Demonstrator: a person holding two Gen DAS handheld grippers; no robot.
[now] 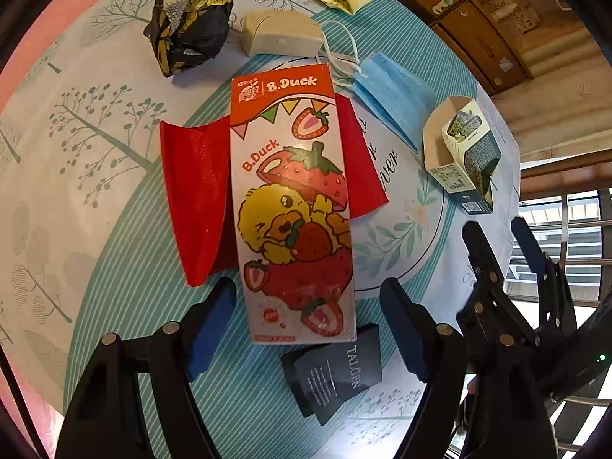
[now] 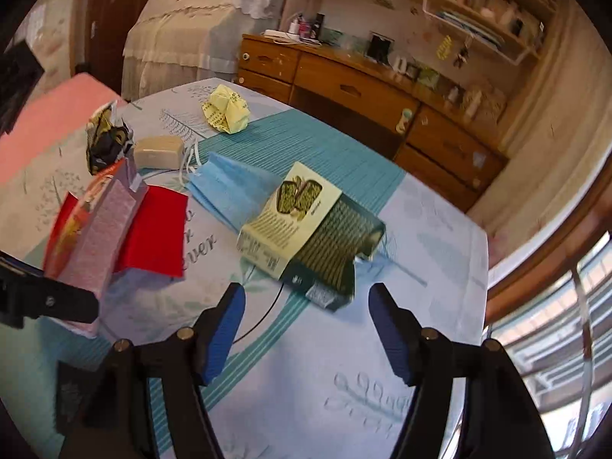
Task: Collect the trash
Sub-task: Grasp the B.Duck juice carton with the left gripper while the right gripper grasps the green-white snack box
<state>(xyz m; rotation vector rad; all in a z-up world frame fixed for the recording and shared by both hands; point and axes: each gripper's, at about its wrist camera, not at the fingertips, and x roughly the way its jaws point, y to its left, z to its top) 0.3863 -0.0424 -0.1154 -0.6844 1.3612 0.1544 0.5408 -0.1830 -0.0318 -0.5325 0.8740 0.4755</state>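
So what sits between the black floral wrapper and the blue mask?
A beige block lies between the black floral wrapper and the blue mask, clearest in the left wrist view.

The right gripper (image 2: 306, 329) hangs over the bench (image 2: 420, 267) with its blue fingers (image 2: 223, 338) wide apart and nothing between them. A green and cream box (image 2: 306, 225) lies just past the fingertips at 12 o'clock. At 10 o'clock lie a blue face mask (image 2: 229, 187) and a red paper (image 2: 160, 225).
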